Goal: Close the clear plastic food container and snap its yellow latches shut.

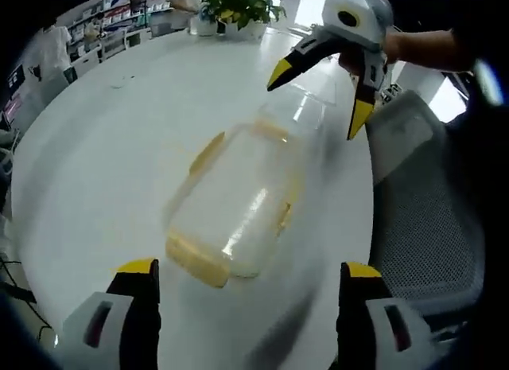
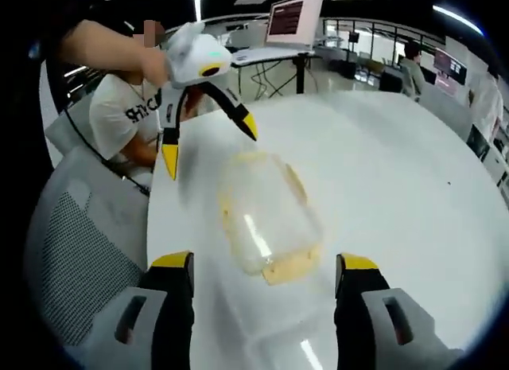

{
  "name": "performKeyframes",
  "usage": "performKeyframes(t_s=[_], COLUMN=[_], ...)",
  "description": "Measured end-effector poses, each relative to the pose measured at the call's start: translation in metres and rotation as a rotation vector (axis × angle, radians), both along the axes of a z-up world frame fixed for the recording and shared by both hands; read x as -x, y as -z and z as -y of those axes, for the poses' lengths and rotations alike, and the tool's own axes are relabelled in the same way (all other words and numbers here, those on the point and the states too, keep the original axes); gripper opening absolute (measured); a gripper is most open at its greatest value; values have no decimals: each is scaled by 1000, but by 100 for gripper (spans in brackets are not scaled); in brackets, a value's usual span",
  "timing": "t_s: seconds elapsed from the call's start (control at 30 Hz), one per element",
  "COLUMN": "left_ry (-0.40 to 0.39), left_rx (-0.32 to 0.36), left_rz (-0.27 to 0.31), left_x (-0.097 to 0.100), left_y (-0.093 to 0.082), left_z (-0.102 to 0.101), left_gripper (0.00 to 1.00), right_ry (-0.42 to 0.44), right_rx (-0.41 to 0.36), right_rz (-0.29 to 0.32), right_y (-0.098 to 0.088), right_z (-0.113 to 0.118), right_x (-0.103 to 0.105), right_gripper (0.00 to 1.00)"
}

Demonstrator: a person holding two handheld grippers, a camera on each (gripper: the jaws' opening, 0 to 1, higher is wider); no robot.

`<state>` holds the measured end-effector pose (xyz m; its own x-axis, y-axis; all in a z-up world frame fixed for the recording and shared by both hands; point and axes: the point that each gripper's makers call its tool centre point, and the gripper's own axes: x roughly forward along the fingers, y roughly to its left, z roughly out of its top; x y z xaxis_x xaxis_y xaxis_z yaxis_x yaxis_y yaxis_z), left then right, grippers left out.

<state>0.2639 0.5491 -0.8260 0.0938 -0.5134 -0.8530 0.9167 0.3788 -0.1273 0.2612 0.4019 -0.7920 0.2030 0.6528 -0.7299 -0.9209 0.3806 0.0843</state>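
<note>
- Clear food container (image 1: 238, 207) with yellow latches (image 1: 195, 259) lying on white table (image 1: 103, 163), between both tools.
- Left tool (image 1: 248, 276) jaws spread wide, gripping nothing.
- Right tool (image 2: 262, 266) likewise wide apart, empty.

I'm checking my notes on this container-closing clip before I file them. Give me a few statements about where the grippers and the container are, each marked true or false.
1. The clear container lies on the white table. True.
2. The left gripper is clamped on the container. False: its jaws stand open, apart from it.
3. The right gripper hangs open beyond the container in the left gripper view. True.
4. A laptop sits on the white table beside the container. False: the laptop stands on a separate desk in the background.
5. A grey mesh chair stands at the table's edge. True.
</note>
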Motion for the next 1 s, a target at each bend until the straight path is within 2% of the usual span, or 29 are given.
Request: performKeyframes(t_s=[0.17, 0.33, 0.4, 0.5, 0.63, 0.8, 1.0], left_ry=[48, 124, 127, 139, 154, 185, 218], left_rx=[-28, -80, -77, -92, -98, -99, -124], left_rz=[-9, 6, -3, -2, 14, 20, 31], left_x=[-1, -3, -4, -9, -14, -17, -25], left_y=[7, 15, 17, 19, 19, 20, 21], left_z=[0, -4, -3, -6, -7, -9, -13], left_gripper=[89, 88, 88, 87, 88, 88, 84], right_ry=[0, -44, -48, -38, -50, -76, -93], right_rx=[15, 67, 75, 71, 90, 118, 132], right_rz=[8, -5, 14, 5, 27, 17, 13], right_y=[5, 14, 15, 14, 16, 22, 24], right_z=[0, 3, 4, 4, 4, 5, 2], right_x=[-7, -8, -12, -15, -18, -21, -21], right_gripper=[73, 69, 70, 71, 73, 67, 66])
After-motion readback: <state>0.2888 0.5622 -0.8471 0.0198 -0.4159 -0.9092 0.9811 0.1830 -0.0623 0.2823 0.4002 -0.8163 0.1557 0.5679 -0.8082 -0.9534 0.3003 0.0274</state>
